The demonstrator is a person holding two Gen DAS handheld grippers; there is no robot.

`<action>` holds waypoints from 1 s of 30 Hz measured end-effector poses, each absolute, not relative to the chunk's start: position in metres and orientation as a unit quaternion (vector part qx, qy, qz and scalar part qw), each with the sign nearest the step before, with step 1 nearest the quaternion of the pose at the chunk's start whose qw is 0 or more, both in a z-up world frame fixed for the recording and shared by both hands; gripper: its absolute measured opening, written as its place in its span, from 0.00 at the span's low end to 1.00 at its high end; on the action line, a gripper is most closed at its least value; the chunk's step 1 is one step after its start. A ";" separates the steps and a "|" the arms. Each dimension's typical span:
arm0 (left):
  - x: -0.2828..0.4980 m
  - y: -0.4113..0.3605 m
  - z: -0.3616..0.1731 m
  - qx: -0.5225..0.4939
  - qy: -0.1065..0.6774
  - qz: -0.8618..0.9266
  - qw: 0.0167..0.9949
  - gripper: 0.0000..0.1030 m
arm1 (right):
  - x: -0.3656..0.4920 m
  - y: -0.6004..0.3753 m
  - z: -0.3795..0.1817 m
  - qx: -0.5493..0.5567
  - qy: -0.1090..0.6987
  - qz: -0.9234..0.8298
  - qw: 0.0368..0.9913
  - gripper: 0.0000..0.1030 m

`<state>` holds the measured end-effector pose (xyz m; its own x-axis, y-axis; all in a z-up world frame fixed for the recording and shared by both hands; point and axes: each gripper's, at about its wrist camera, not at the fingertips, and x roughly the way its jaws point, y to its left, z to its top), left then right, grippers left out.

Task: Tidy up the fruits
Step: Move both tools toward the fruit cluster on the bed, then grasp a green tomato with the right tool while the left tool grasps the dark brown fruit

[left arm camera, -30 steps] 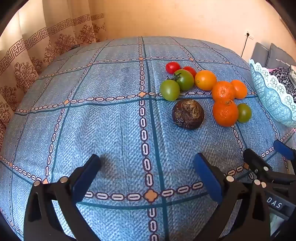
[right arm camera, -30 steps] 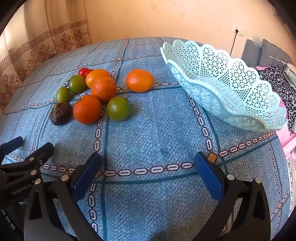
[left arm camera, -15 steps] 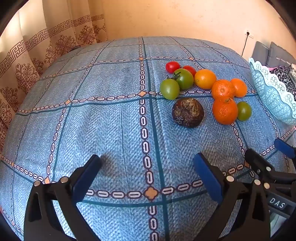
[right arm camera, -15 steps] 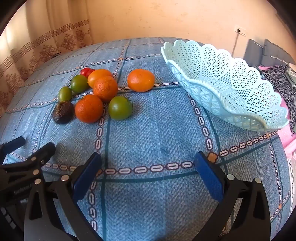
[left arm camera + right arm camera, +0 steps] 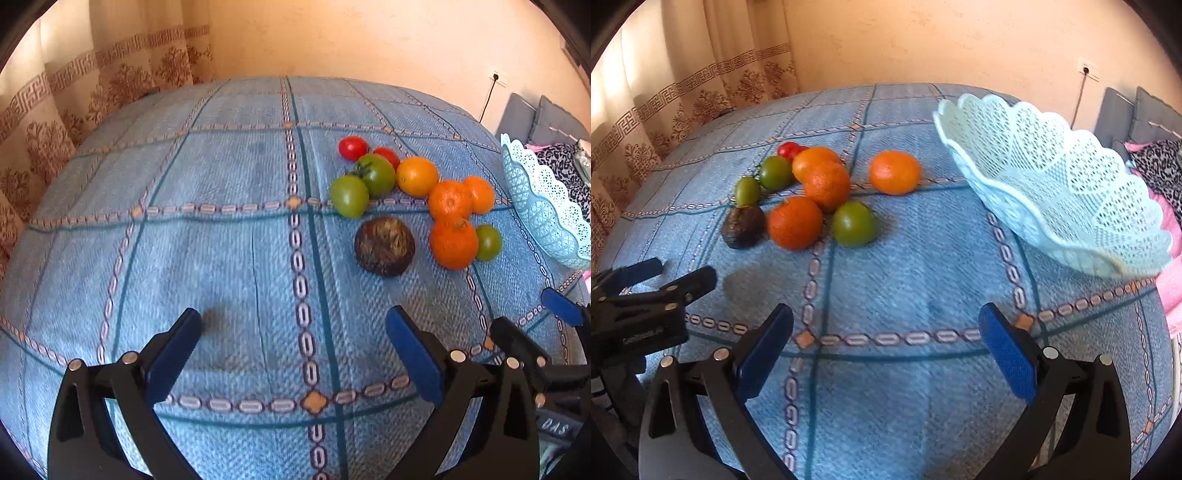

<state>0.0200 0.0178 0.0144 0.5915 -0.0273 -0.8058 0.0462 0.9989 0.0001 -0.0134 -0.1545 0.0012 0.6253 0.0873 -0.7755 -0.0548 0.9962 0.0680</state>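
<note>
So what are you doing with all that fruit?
A person holds two tongs over a blue patterned tablecloth and is about to sort fruit. The left tongs and right tongs are both open and empty. The oranges, green tomatoes, red tomatoes and a dark wrinkled fruit all sit in a cluster on the cloth. The lacy blue basket beside them is empty.

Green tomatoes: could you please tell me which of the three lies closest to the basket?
The green tomato at the right end of the cluster, beside an orange, is closest to the basket. The other two lie on the far left side, near the red tomatoes.
</note>
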 end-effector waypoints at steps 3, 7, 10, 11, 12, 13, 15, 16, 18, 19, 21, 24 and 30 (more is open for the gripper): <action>0.030 0.015 0.022 0.018 0.440 -0.024 0.897 0.95 | -0.003 -0.145 0.003 0.003 0.429 0.044 0.902 0.91; 0.043 0.018 0.026 0.024 0.432 -0.023 0.901 0.95 | 0.018 -0.135 -0.001 -0.015 0.436 0.050 0.899 0.78; 0.051 0.027 0.025 0.012 0.434 -0.028 0.900 0.94 | 0.029 -0.133 -0.003 -0.010 0.436 0.058 0.898 0.77; 0.053 0.029 0.024 0.010 0.435 -0.029 0.900 0.93 | 0.033 -0.132 -0.003 -0.007 0.437 0.062 0.897 0.76; 0.056 0.031 0.023 0.007 0.436 -0.031 0.899 0.93 | 0.034 -0.130 -0.003 -0.007 0.436 0.064 0.898 0.75; 0.059 0.034 0.022 0.003 0.438 -0.033 0.898 0.93 | 0.036 -0.129 -0.003 -0.010 0.434 0.067 0.898 0.73; 0.059 0.041 0.018 0.000 0.438 -0.037 0.898 0.93 | 0.036 -0.128 -0.003 -0.011 0.431 0.070 0.900 0.66; 0.060 0.044 0.017 -0.004 0.437 -0.038 0.899 0.93 | 0.034 -0.129 -0.003 -0.008 0.429 0.073 0.900 0.64; 0.057 0.047 0.015 -0.008 0.435 -0.041 0.899 0.93 | 0.031 -0.133 -0.002 0.005 0.428 0.075 0.901 0.56; 0.057 0.048 0.015 -0.009 0.434 -0.044 0.900 0.93 | 0.030 -0.135 -0.002 0.009 0.427 0.074 0.901 0.55; 0.054 0.048 0.013 -0.009 0.432 -0.049 0.901 0.90 | 0.031 -0.139 -0.001 0.018 0.428 0.074 0.901 0.50; 0.049 0.043 0.009 -0.006 0.433 -0.054 0.900 0.88 | 0.034 -0.135 -0.002 0.011 0.424 0.072 0.903 0.50; 0.044 0.039 0.010 -0.010 0.432 -0.059 0.900 0.78 | 0.043 -0.141 -0.003 0.030 0.419 0.069 0.905 0.33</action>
<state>0.0444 0.0387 0.0104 0.6195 -0.1147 -0.7766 0.0966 0.9929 -0.0695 0.0430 -0.1407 -0.0027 0.6392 0.1501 -0.7542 -0.1004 0.9887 0.1118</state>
